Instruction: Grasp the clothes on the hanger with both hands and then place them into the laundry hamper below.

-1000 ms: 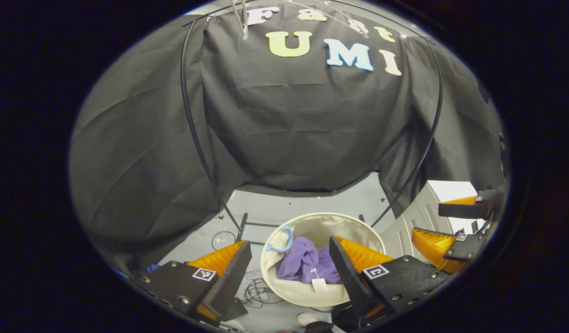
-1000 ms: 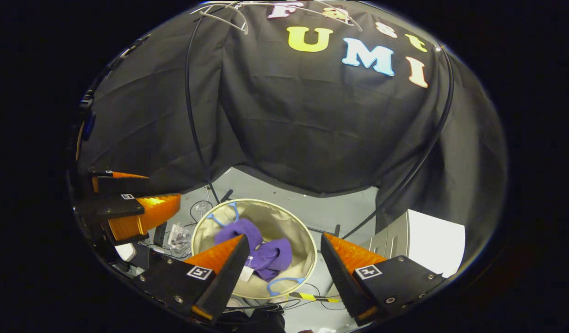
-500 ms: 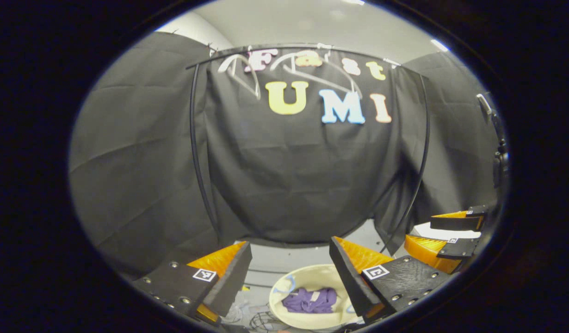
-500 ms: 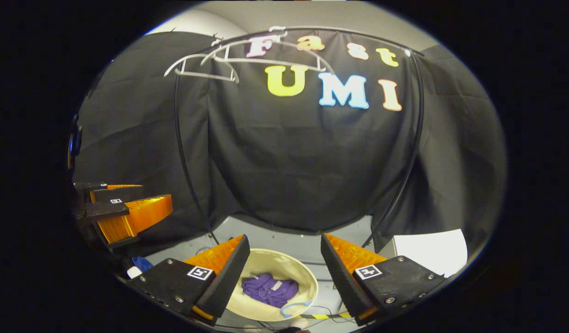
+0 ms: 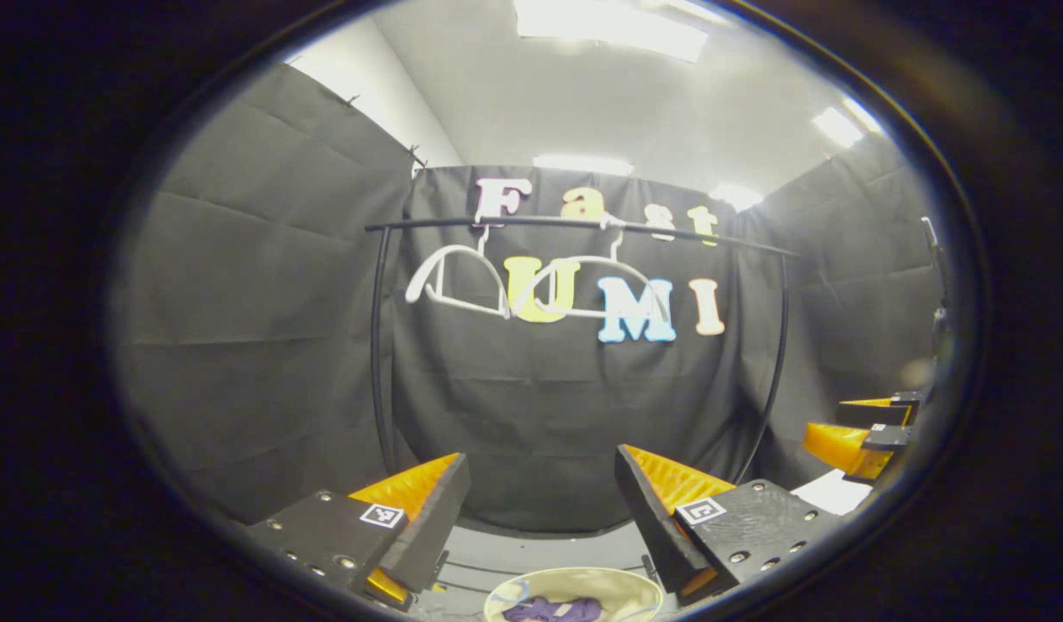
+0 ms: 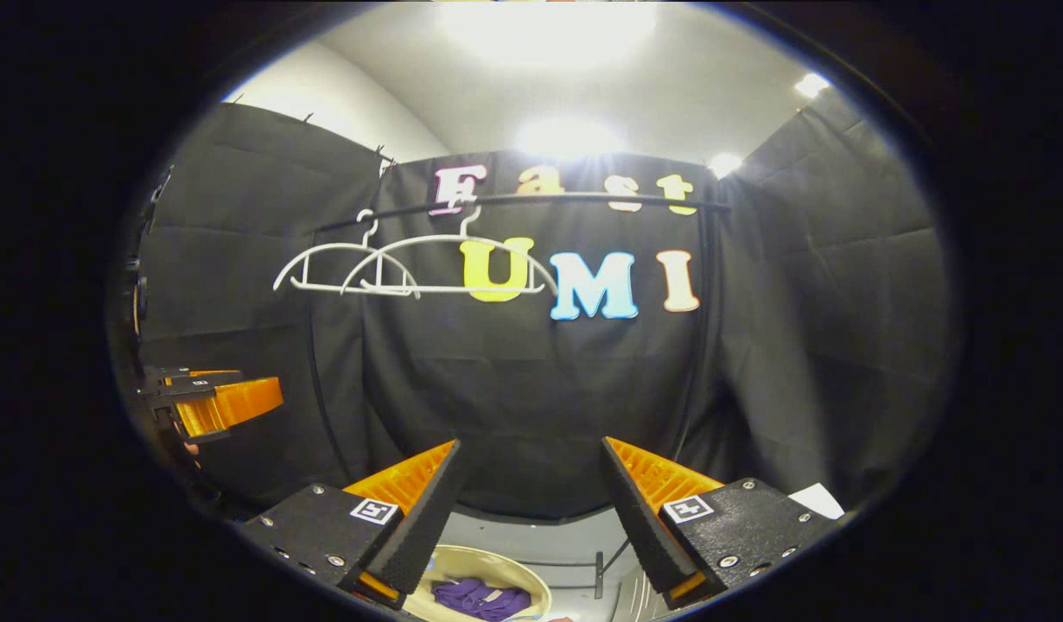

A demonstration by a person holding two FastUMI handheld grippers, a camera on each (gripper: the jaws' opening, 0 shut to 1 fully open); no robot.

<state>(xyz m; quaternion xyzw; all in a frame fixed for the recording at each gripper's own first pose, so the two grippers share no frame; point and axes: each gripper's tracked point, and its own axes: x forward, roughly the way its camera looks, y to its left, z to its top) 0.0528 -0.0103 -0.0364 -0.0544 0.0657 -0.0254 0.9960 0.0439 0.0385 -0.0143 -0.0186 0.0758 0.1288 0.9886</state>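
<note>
Both grippers are held up and level, facing the rail [image 5: 575, 225], and nothing is held by either. The left gripper [image 5: 540, 501] is seen with its jaws spread wide, bare wall between them; the right gripper [image 6: 527, 488] is likewise spread wide and empty in its own view, and it is also glimpsed at the far right of the left gripper view. Two white hangers [image 6: 410, 263] are seen on the rail, side by side and overlapping, and both are bare. The clothes [image 6: 480, 598] are found as a crumpled purple heap inside the hamper [image 6: 458, 566], which stands on the floor below the rail and low between the fingers in both views; a pale tag can be made out on the heap. From this the drop into the hamper is judged to be done, with no garment seen on the hangers. The cloth is judged light, soft and limp: it would sag and fold under its own weight, and no damage from squeezing is to be expected. A firm pinch on a bunched fold would be needed, since a single thin layer could slide out from between the fingers. If it were to be lifted with both grippers, two well-separated points along the upper edge, such as the shoulders, would be preferred. The hamper wall appears thin and soft, so it could be caught along with the cloth.
</note>
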